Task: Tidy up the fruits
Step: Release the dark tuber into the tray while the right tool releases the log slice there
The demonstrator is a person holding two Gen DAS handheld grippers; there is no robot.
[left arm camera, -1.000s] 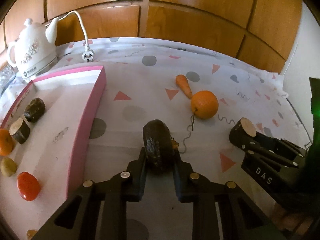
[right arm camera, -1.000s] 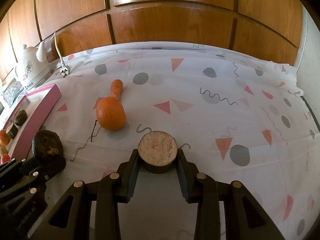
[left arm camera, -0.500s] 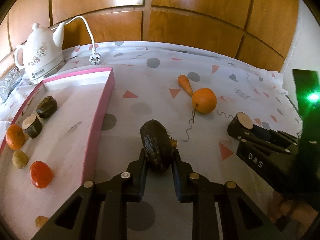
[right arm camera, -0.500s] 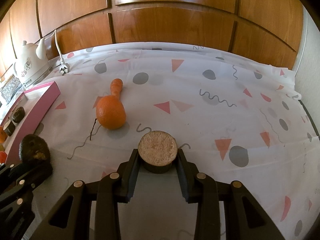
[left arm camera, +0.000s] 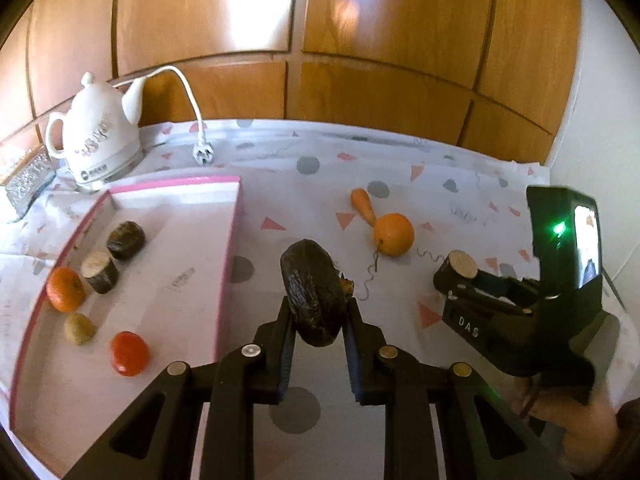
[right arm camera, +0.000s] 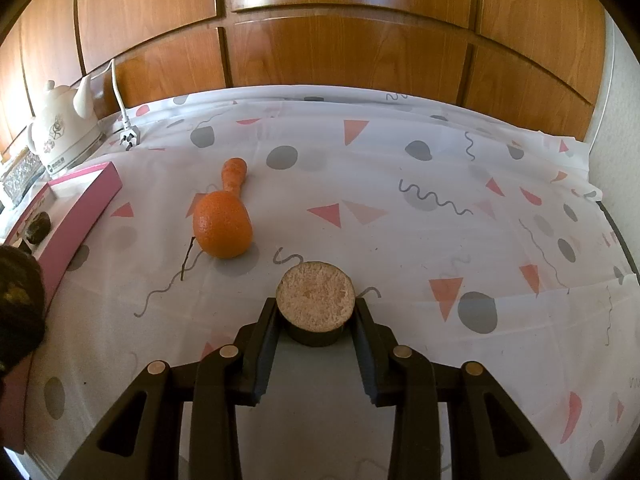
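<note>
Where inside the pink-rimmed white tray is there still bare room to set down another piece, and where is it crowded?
The pink-rimmed white tray is bare along its right side, beside the right rim, and at its far end toward the white kettle. Its left side is crowded: dark wrinkled piece, cut stump, small orange, yellowish lump and red fruit.

White ceramic electric kettle (left arm camera: 98, 138) at the patterned tablecloth's (right arm camera: 400, 184) far left; its white plug (left arm camera: 201, 155) beside, wooden panelling (left arm camera: 320, 40) behind.
</note>
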